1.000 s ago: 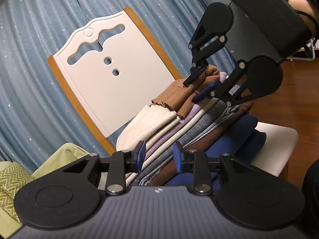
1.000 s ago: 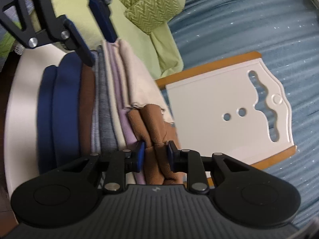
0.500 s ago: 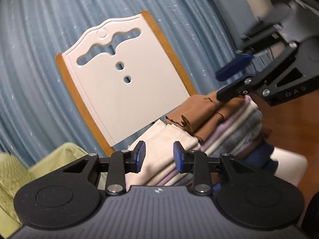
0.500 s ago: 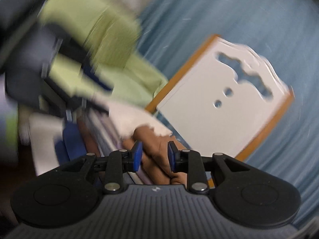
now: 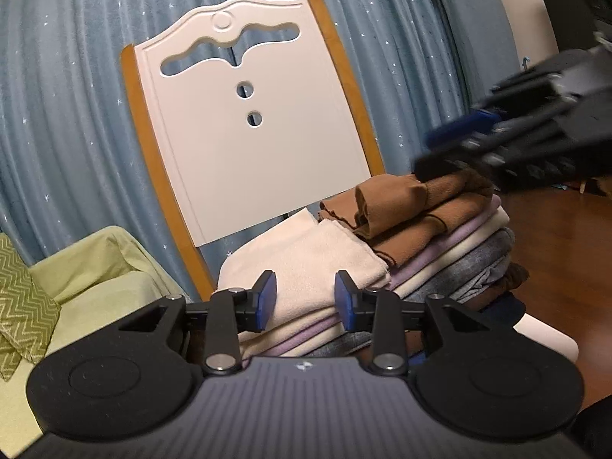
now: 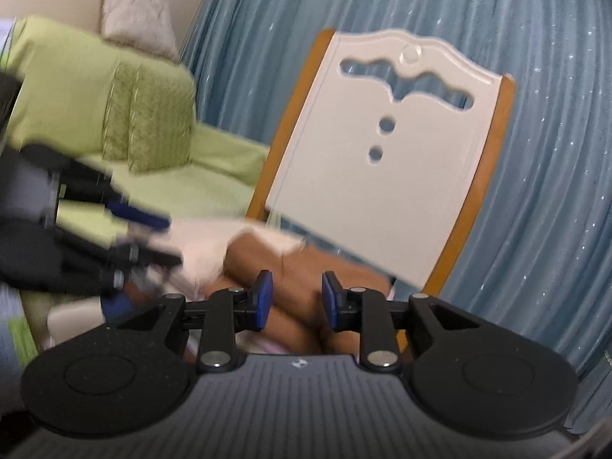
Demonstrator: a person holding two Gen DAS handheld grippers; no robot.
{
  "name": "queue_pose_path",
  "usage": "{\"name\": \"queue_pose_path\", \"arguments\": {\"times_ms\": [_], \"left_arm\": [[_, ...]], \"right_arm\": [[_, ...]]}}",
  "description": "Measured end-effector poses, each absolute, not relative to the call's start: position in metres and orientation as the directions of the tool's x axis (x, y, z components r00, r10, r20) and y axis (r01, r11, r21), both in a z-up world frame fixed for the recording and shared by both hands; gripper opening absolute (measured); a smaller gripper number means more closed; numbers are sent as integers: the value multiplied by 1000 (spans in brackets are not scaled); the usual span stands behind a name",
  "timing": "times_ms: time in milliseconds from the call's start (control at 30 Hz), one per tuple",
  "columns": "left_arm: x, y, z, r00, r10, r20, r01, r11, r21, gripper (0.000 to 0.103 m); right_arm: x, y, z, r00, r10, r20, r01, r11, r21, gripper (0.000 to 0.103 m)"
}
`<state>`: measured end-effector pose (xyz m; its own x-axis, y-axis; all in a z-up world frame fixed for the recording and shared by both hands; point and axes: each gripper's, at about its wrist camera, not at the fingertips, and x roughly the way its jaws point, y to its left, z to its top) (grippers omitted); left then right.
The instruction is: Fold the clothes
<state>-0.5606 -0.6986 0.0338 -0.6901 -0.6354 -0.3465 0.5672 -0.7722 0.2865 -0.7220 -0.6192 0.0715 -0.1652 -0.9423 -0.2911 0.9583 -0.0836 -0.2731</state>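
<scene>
A stack of folded clothes sits on a white chair seat. A brown garment lies on top at the right, a cream one at the left, with lilac, grey and navy layers beneath. My left gripper is open and empty, just in front of the cream garment. My right gripper is open and empty above the brown garment; it shows blurred in the left wrist view, right of the stack. The left gripper shows blurred in the right wrist view.
The chair's white back with orange edges stands behind the stack, before a blue curtain. A green sofa with a zigzag cushion is at the left. Wooden floor lies to the right.
Both grippers have drawn back and levelled out from the stack. The right gripper moved off the brown garment to the right. Both stay open and empty.
</scene>
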Motion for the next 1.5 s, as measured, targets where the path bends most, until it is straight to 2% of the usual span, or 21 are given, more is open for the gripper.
{"name": "queue_pose_path", "arguments": {"times_ms": [100, 167, 400, 500, 633, 700, 800, 867, 900, 933, 967, 1000, 1067, 1200, 1500], "left_arm": [[-560, -695, 35, -689, -635, -348, 563, -772, 294, 42], [-557, -694, 33, -692, -632, -350, 558, -775, 296, 45], [-557, -693, 29, -700, -620, -354, 550, -784, 286, 47], [-552, -689, 34, -700, -626, -343, 560, -780, 280, 47], [-543, -679, 40, -703, -630, -330, 579, -776, 250, 47], [-536, -668, 37, -702, -631, -329, 585, -775, 239, 50], [-525, -648, 30, -702, -627, -337, 601, -776, 191, 60], [-518, -635, 25, -699, -624, -348, 616, -773, 151, 69], [-512, -626, 22, -696, -625, -355, 627, -769, 124, 73], [-507, -619, 19, -692, -628, -357, 636, -764, 110, 79], [-503, -613, 18, -685, -635, -357, 651, -754, 93, 83], [-498, -609, 17, -676, -641, -365, 669, -740, 61, 87], [-489, -602, 17, -659, -650, -378, 702, -712, 1, 103], [-475, -584, 18, -626, -666, -406, 740, -672, -39, 102], [-454, -551, 27, -627, -658, -416, 738, -673, -49, 102]], "right_arm": [[-725, -640, 64, -166, -931, -325, 971, -96, -221, 23], [-721, -642, 51, -167, -920, -355, 970, -89, -225, 27], [-706, -633, 17, -206, -925, -321, 939, -95, -330, 29], [-702, -636, 19, -208, -918, -338, 921, -67, -383, 29], [-705, -616, 46, -187, -931, -315, 938, -75, -337, 32], [-702, -596, 51, -184, -933, -308, 947, -84, -309, 44], [-697, -558, 45, -190, -927, -323, 971, -128, -204, 55], [-692, -532, 35, -209, -918, -338, 975, -169, -143, 79], [-690, -523, 31, -220, -912, -345, 974, -187, -126, 85], [-687, -510, 25, -239, -904, -356, 971, -214, -109, 97], [-684, -501, 21, -256, -894, -367, 967, -236, -98, 102], [-682, -492, 17, -271, -885, -378, 962, -256, -89, 102], [-677, -479, 11, -293, -858, -423, 955, -288, -76, 102], [-668, -461, 6, -312, -833, -457, 946, -318, -68, 102], [-645, -441, 13, -294, -848, -441, 953, -295, -67, 102]]}}
